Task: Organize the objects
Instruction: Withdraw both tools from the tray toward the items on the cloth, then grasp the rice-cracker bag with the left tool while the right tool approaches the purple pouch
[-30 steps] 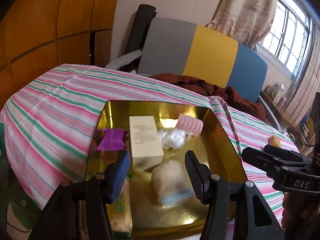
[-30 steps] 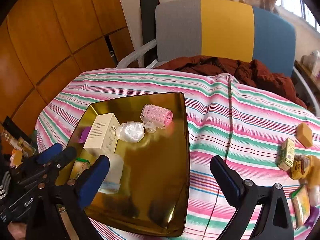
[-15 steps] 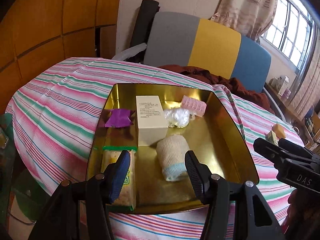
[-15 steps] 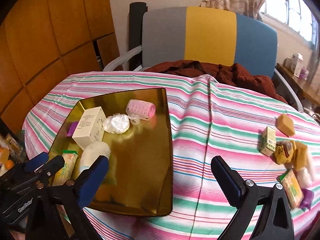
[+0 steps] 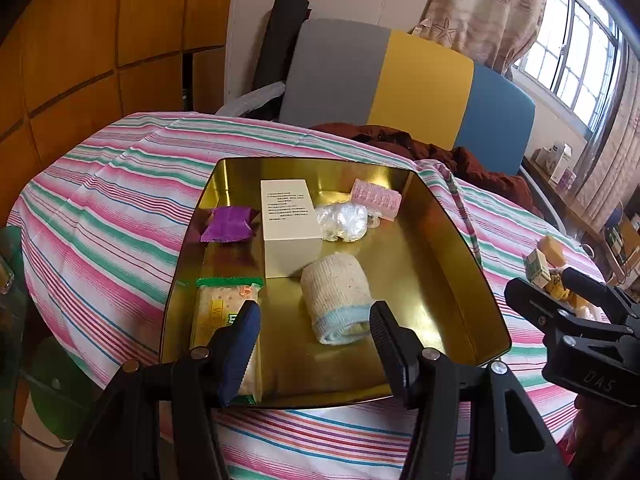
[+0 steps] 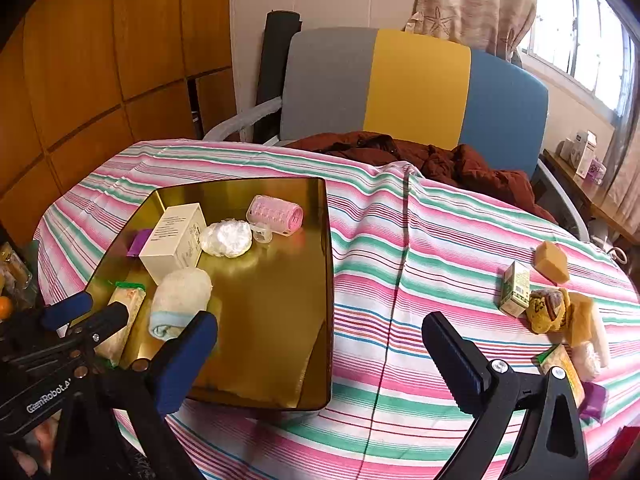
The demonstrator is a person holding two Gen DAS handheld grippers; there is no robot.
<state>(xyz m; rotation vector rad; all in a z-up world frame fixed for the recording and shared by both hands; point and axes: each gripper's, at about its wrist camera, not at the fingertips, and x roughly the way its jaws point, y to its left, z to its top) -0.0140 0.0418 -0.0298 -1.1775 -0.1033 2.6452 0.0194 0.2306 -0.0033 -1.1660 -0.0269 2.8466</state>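
Note:
A gold tray (image 5: 460, 248) (image 6: 260, 304) sits on the striped tablecloth. In it lie a white box (image 5: 292, 220), a purple wrapper (image 5: 230, 224), a pink hair roller (image 5: 376, 200), a clear plastic wad (image 5: 342, 222), a rolled cloth (image 5: 336, 300) and a cracker packet (image 5: 218, 312). My left gripper (image 5: 314, 328) hovers open over the tray's near edge, holding nothing. My right gripper (image 6: 320, 344) is open and empty above the tray's near right corner. Loose items lie at the far right: a soap bar (image 6: 552, 266), a green carton (image 6: 516, 288) and a yellow pouch (image 6: 548, 308).
A grey, yellow and blue chair (image 6: 400, 88) with a dark red garment (image 6: 440, 156) stands behind the table. Wood panelling (image 5: 100, 40) is on the left, a window (image 5: 580, 52) on the right. Striped cloth (image 6: 420, 240) lies bare between tray and loose items.
Both grippers have drawn back from the tray toward the near table edge, so more of the tray and table shows. Both stay open and empty; the tray's contents have not moved.

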